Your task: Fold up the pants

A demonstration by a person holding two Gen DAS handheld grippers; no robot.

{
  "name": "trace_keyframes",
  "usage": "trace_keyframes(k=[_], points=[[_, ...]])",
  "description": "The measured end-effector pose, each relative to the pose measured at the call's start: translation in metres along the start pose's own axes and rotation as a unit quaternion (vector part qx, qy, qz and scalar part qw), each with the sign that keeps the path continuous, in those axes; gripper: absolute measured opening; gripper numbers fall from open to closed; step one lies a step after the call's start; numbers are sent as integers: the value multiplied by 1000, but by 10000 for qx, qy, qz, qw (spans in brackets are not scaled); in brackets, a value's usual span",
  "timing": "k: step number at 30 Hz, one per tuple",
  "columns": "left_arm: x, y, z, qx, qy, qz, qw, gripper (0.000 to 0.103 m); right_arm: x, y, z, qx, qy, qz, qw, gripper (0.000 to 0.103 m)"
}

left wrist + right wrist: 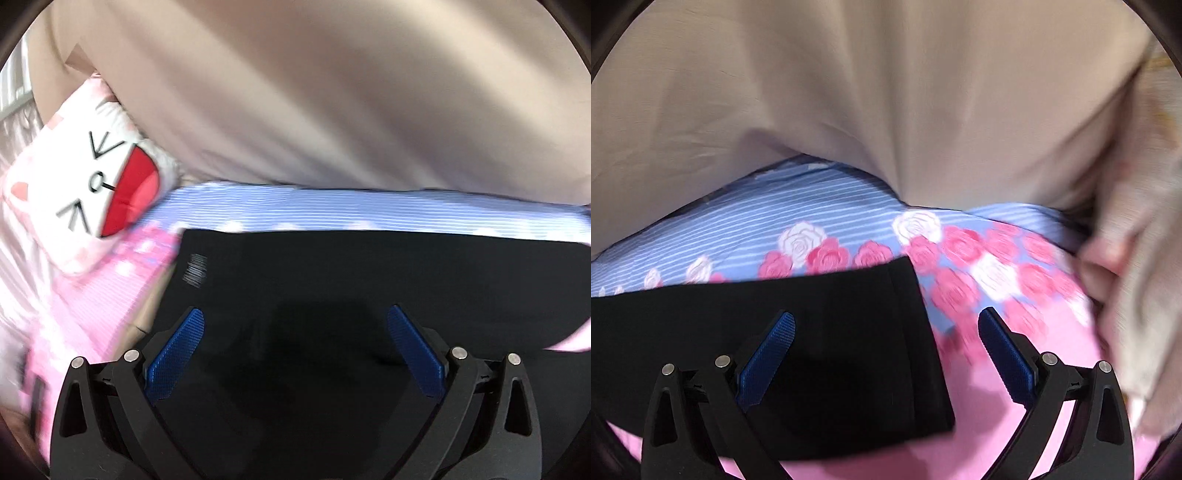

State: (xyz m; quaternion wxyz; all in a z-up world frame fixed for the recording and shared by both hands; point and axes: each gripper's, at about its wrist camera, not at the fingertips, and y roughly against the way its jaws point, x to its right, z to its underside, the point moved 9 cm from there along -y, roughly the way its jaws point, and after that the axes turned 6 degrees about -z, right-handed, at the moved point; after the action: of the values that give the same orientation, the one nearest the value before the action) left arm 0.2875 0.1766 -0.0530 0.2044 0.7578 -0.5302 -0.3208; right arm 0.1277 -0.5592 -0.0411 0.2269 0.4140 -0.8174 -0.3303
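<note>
The black pants [351, 280] lie flat on a bedsheet and fill the lower half of the left wrist view; a small label [195, 268] shows near their left edge. My left gripper [295, 319] is open and empty just above them. In the right wrist view the pants' right end [849, 350] lies as a folded black rectangle on the sheet. My right gripper [886, 321] is open and empty over that end; its left finger is above the cloth and its right finger [1004, 358] above the pink sheet.
The bedsheet [738, 229] is blue-striped with roses at the back and pink [1015, 424] at the front. A beige cover [886, 92] rises behind. A white cat-face pillow [99, 184] lies at the left. Pale crumpled cloth [1137, 295] sits at the right.
</note>
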Motion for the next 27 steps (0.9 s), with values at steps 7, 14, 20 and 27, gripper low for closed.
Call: trace_keyframes(k=[7, 14, 20, 27], points=[[-101, -94, -49, -224, 410, -742, 9962, 98, -3, -36, -12, -156, -94, -371, 9991, 98], [-119, -190, -44, -1209, 629, -193, 9905, 98, -17, -33, -24, -219, -20, -534, 9983, 42], [-109, -213, -33, -1794, 1082, 314, 9773, 29, -39, -19, -25, -194, 158, -548, 9982, 16], [-126, -135, -57, -900, 1287, 508, 9863, 22, -53, 32, -36, 385, 72, -658, 9971, 14]])
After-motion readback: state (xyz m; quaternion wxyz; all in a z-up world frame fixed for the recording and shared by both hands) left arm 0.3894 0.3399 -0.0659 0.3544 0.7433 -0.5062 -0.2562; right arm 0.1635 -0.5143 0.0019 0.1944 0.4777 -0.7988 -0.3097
